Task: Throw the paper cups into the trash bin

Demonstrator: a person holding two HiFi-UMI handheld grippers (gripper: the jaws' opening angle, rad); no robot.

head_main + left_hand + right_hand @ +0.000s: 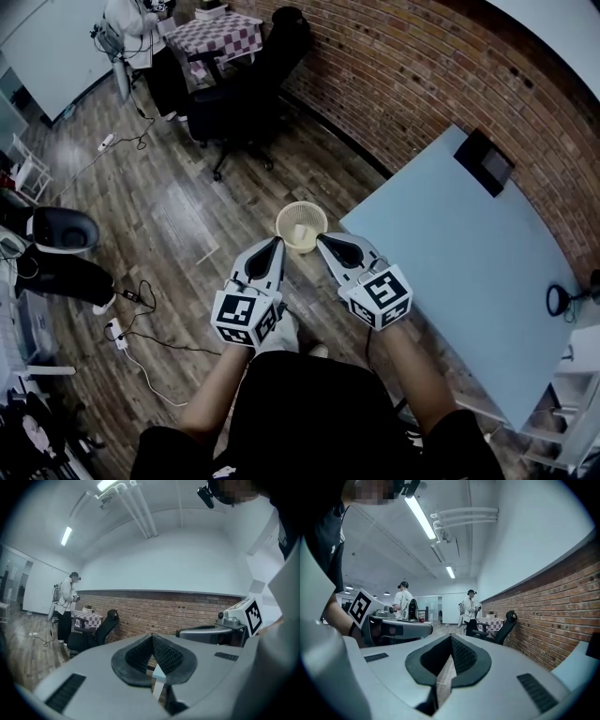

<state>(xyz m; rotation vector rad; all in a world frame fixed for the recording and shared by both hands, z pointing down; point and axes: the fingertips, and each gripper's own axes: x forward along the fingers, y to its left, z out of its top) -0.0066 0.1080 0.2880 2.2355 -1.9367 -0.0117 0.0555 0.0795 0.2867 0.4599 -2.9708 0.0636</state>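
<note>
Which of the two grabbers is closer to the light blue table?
Right. The right gripper is just beside the table's near corner. The left gripper is farther off, with the right gripper between it and the table.

A cream, open-mesh trash bin [300, 225] stands upright on the wooden floor [178, 216], just off the corner of the pale-blue counter [450, 244]. A pale paper cup [302, 233] lies inside it; its pose is unclear.
</note>
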